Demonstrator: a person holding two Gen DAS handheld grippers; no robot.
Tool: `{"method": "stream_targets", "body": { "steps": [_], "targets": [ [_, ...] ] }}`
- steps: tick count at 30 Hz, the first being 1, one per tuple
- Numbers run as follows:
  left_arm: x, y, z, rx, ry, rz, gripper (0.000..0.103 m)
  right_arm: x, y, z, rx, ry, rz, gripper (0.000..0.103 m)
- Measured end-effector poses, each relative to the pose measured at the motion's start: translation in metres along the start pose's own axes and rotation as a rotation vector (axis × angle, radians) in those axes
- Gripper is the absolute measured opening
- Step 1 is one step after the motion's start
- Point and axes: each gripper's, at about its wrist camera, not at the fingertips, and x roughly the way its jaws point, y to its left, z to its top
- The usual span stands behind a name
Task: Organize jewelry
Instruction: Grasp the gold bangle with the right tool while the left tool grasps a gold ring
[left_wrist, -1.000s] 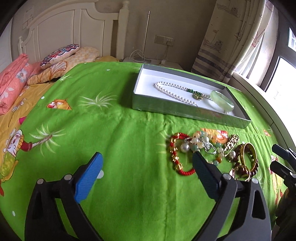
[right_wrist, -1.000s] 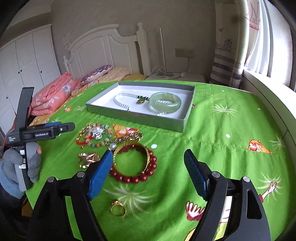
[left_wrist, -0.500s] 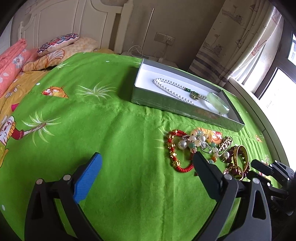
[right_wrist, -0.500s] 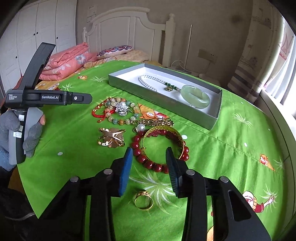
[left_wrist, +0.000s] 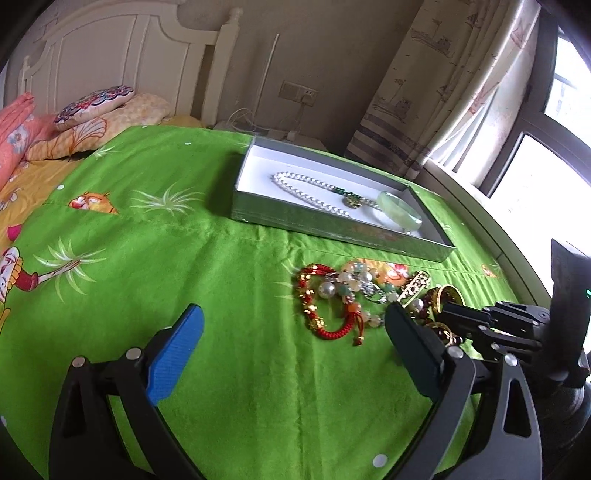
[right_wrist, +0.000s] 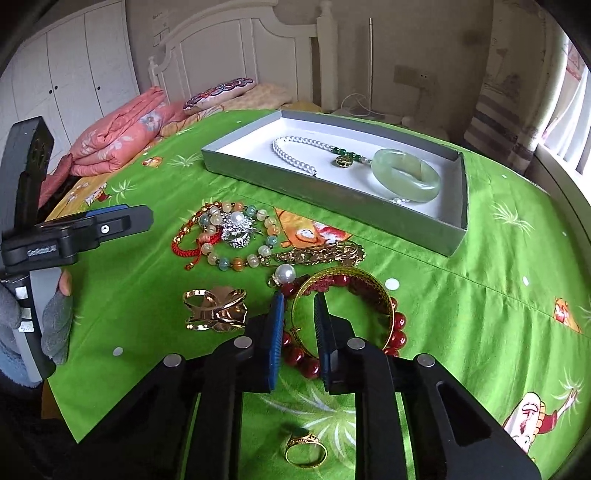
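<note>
Your right gripper (right_wrist: 298, 325) has just been closing, and its blue pads now sit narrow around the near-left rim of the gold bangle (right_wrist: 341, 295). The rim and a few beads of the dark red bead bracelet (right_wrist: 397, 330) lie between the pads, but you cannot tell from this view whether the pads already press on them. Both pieces lie on the green bedspread (right_wrist: 480, 295).

At 12 o'clock from the bangle sits the gray box (right_wrist: 332, 195), holding the pearl necklace (right_wrist: 291, 151) and the jade bangle (right_wrist: 406, 173). At 10 o'clock lies a tangle of bead bracelets (right_wrist: 229, 236); at 9 o'clock, the gold clasp (right_wrist: 214, 310). A gold ring (right_wrist: 306, 450) rests at 6 o'clock, under the gripper.

Your left gripper (left_wrist: 291, 354) is spread wide and holds nothing, hovering above the bedspread with the jewelry pile at its 1 o'clock.
</note>
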Motion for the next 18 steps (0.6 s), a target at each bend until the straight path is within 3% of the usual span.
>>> {"method": "stream_targets", "body": {
  "steps": [6,10,14,18],
  "targets": [
    [-0.005,-0.032,-0.009,0.154,0.011,-0.111,0.097,0.012,-0.004,0.002,0.025,0.032,0.007,0.018],
    [-0.002,-0.044,-0.015,0.203,0.04,-0.148,0.097,0.01,0.001,0.001,-0.002,0.027,0.012,0.008],
    [0.001,-0.062,-0.022,0.281,0.07,-0.153,0.097,-0.012,-0.008,-0.002,0.039,-0.083,0.04,0.007],
    [0.004,-0.097,-0.035,0.477,0.065,-0.081,0.097,-0.031,-0.032,-0.009,0.148,-0.18,0.102,0.007]
  ]
}}
